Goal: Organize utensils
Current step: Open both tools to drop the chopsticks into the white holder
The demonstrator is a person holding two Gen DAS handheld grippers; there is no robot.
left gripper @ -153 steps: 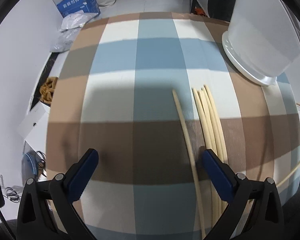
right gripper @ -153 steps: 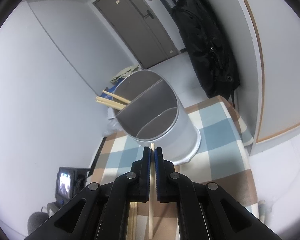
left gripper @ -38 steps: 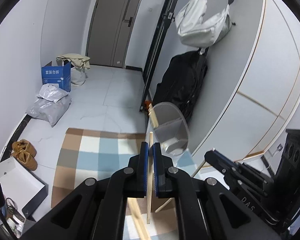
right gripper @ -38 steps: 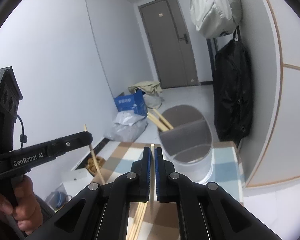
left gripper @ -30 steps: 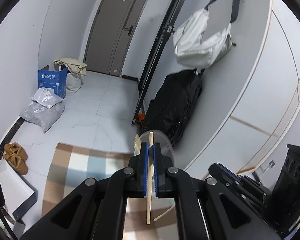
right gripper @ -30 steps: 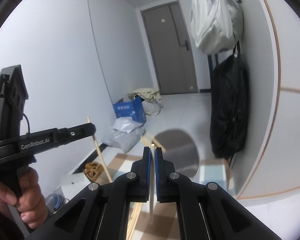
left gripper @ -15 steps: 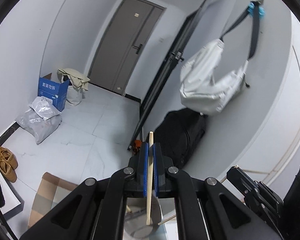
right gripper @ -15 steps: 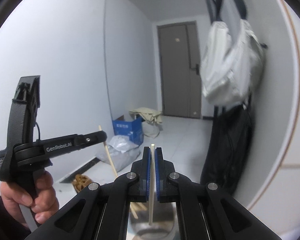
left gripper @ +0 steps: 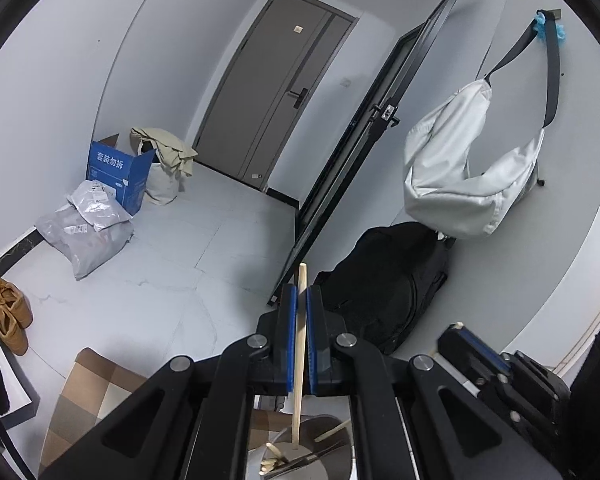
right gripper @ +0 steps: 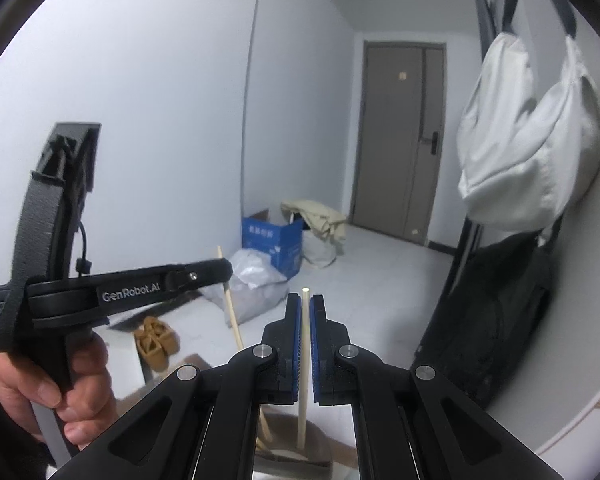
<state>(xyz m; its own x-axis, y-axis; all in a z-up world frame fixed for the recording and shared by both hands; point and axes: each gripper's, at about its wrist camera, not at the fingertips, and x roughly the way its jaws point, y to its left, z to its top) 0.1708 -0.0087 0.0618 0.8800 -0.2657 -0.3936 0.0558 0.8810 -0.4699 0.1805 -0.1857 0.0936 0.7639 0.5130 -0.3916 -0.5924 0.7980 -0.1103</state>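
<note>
Cool, even indoor light fills both views, throwing only soft shadows. Fisheye curvature bends the walls and the grey flat door (left gripper: 278,92), with black vignetting at every corner. In the right view, the hanging white fabric bag (right gripper: 528,140) is motion-blurred.

"GenRobot.AI" is printed in pale letters on the black left gripper (right gripper: 225,270); "套装勿拆" is printed in white on the blue cardboard box (left gripper: 114,168).

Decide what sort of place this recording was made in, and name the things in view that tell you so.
Probably the entrance hall of a flat: a grey door with a lock, shoes by the wall, and bags hung on a wall hook. A blue box and parcels sit on the tiled floor.
</note>
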